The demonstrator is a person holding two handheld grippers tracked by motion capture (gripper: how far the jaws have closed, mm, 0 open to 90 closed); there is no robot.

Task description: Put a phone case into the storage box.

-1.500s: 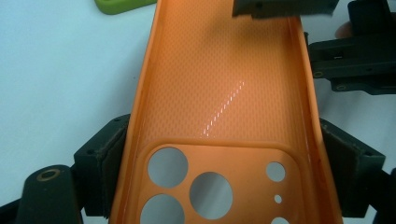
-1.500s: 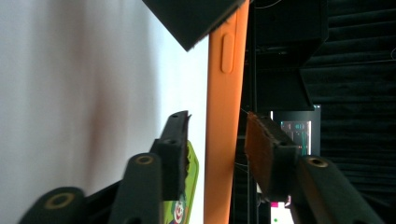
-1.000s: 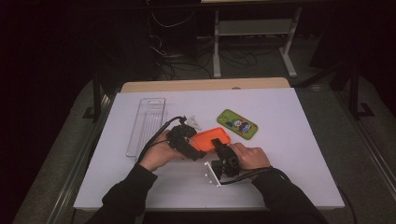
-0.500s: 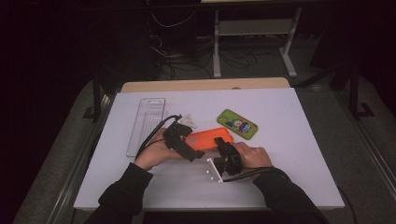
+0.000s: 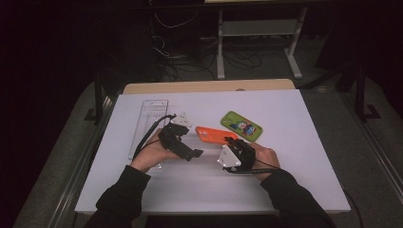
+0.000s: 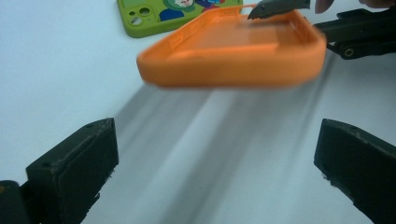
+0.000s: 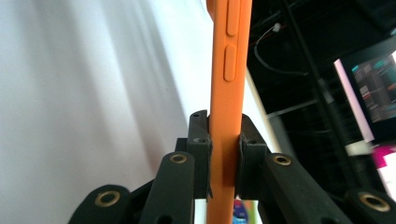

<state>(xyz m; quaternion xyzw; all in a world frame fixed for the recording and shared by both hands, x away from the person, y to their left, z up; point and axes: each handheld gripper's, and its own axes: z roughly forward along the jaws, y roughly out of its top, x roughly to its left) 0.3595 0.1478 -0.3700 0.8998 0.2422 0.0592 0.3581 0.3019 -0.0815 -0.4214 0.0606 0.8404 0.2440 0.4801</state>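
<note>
The orange silicone phone case [image 5: 216, 135] is lifted off the white table [image 5: 304, 156], near its middle and just short of the green printed phone case [image 5: 241, 126]. The right gripper [image 5: 234, 142] has its jaws clenched on one end of the orange case, pinching the thin side wall edge-on (the moulded button bumps run along that same edge in the right gripper view). The left gripper [image 5: 190, 153] has just been opening; its jaws stand wide and released, with nothing between them, the case floating beyond them in the left gripper view. I judge the case light, soft and bendy, apt to sag or twist when held by one end, so a pinch across a rim near a corner should hold best. A clear plastic tray [image 5: 148, 124] lies to the left.
</note>
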